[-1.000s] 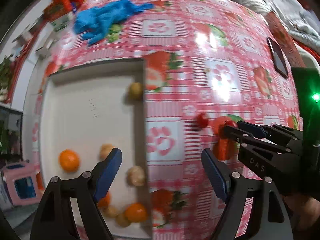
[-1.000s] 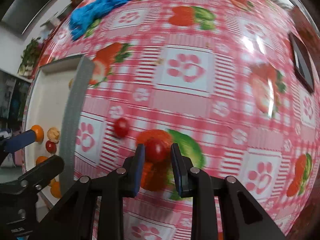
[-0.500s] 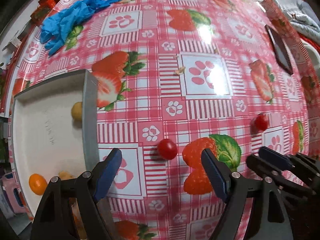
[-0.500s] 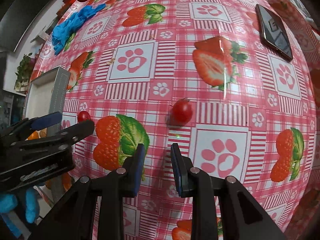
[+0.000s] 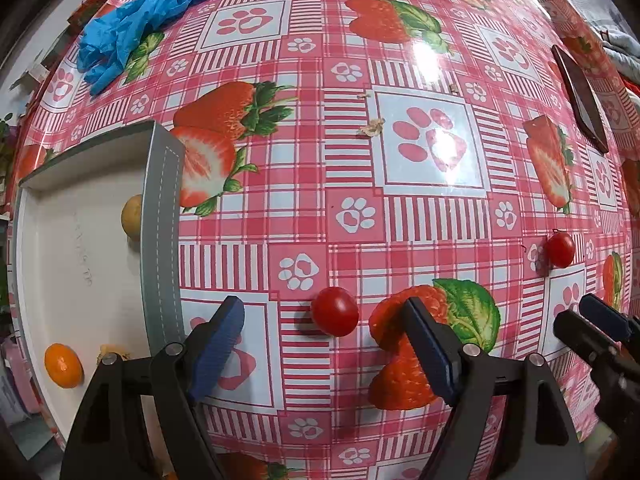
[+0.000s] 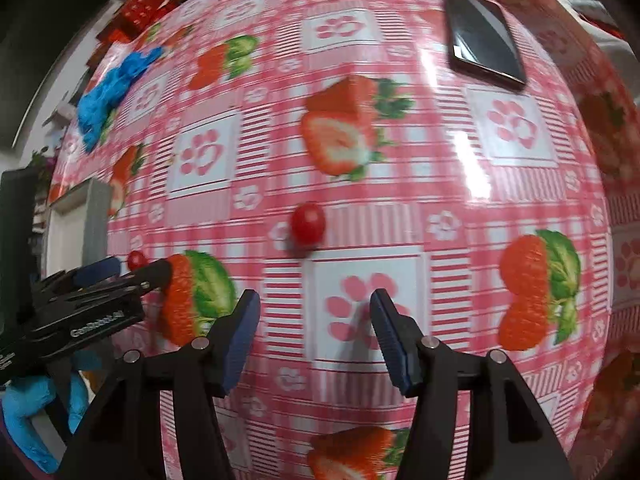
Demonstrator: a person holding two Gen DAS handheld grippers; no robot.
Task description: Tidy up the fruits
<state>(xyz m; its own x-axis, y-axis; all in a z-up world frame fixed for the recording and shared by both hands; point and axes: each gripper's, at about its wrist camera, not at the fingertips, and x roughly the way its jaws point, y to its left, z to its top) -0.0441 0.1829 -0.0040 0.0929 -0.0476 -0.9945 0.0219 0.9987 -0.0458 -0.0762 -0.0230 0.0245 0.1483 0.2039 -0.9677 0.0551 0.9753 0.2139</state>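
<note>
A cherry tomato (image 5: pixel 335 311) lies on the strawberry-print tablecloth just ahead of my left gripper (image 5: pixel 324 340). That gripper points straight down, open, and its blue pads stand apart from the tomato on both sides. A second cherry tomato (image 6: pixel 308 221) lies ahead of my right gripper (image 6: pixel 316 320). The right jaws are opening with nothing between them. In the left wrist view this second tomato (image 5: pixel 560 249) sits at the right, beyond the right gripper's fingertips (image 5: pixel 600 312). The white tray (image 5: pixel 164 220) with a grey rim at the left holds a yellow fruit (image 5: pixel 134 216) and an orange (image 5: pixel 63 365).
A crumpled blue glove (image 5: pixel 132 20) lies at the far left of the table. A dark phone (image 6: pixel 484 38) rests at the far right. A hand in a blue glove (image 6: pixel 24 412) holds the left gripper. Red boxes line the far edge.
My left gripper has moved from above the tray rightward and down to the first tomato. My right gripper has shifted right, away from that tomato, and its jaws have spread apart.
</note>
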